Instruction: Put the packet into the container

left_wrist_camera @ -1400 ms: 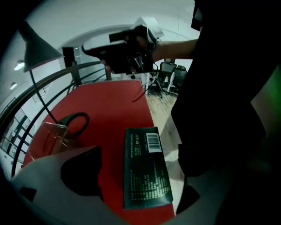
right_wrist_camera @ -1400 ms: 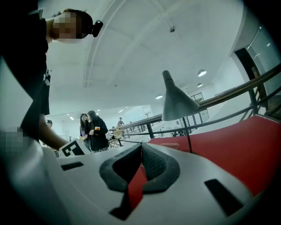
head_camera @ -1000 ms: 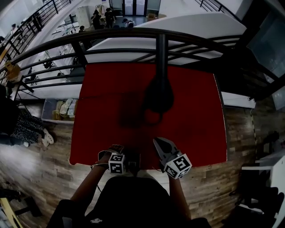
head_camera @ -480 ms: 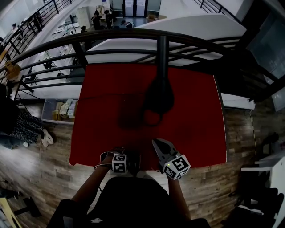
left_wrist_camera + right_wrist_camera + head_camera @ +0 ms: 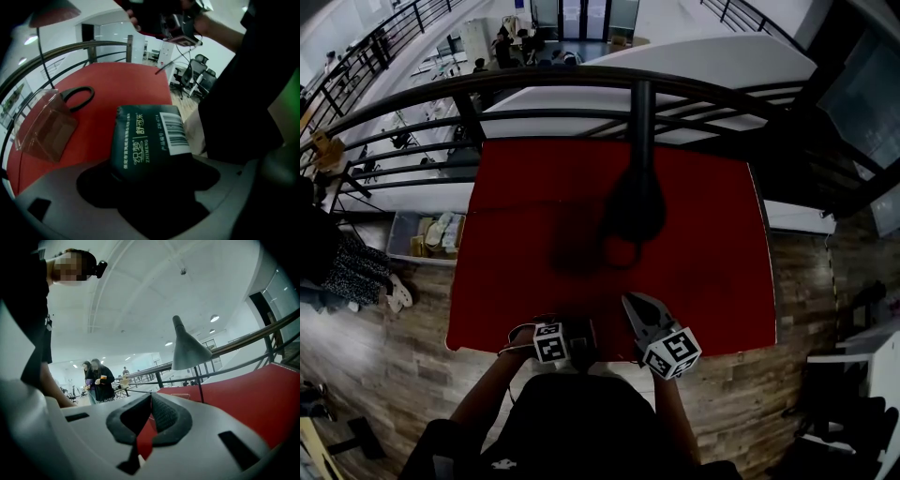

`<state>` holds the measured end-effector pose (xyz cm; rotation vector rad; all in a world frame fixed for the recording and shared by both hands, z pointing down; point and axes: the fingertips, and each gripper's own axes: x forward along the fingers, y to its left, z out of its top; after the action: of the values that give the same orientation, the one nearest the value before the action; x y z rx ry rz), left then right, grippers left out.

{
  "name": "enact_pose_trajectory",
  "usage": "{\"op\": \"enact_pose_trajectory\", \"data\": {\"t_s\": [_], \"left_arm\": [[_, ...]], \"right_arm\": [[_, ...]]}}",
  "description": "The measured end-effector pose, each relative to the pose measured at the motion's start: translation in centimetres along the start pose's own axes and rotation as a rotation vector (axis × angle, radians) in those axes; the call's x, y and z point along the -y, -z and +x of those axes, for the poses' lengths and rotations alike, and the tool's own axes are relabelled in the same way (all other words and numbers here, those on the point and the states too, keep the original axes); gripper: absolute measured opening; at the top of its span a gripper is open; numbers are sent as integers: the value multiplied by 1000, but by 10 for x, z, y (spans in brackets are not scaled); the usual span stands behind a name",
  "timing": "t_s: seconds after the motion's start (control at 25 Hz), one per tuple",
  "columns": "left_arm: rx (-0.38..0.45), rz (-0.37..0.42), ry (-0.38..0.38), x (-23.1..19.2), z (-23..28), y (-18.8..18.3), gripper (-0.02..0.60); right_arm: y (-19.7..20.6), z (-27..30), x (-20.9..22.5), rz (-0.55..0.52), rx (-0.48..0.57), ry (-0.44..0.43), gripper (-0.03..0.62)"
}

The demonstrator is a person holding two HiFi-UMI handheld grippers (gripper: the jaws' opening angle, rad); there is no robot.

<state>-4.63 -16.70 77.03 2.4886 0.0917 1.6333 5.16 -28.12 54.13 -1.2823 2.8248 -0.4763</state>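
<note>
A dark green packet [image 5: 147, 140] with a white barcode label lies at the red table's near edge [image 5: 487, 339], dim in the head view [image 5: 580, 341]. My left gripper [image 5: 147, 187] has the packet between its jaws, which are closing; dark room still shows on either side of it. In the head view the left gripper [image 5: 570, 343] is at the near edge, pointing right. The clear plastic container [image 5: 44, 126] stands farther out on the table. My right gripper [image 5: 631, 304] hovers beside the left one, shut and empty [image 5: 151, 397].
A black desk lamp [image 5: 635, 202] stands mid-table, its ring base [image 5: 77, 96] beside the container. A dark railing [image 5: 581, 80] runs behind the far edge. People stand on the lower floor beyond.
The left gripper has edged slightly right along the near edge, onto the packet. The right gripper has barely moved.
</note>
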Motion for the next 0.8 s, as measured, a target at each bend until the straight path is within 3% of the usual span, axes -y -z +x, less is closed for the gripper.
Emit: {"op": "enact_pose_trajectory", "data": {"t_s": [0.16, 0.32, 0.56, 0.8], "left_arm": [[93, -186, -52, -29, -25, -14, 431], [169, -294, -133, -62, -48, -30, 431], [177, -505, -290, -101, -89, -35, 431], [367, -781, -307, -152, -139, -60, 431]], "right_arm": [[0, 2, 0, 7, 1, 2, 21], [0, 5, -1, 2, -2, -6, 21], [-2, 9, -4, 0, -4, -11, 21], [-4, 10, 2, 5, 0, 2, 21]]}}
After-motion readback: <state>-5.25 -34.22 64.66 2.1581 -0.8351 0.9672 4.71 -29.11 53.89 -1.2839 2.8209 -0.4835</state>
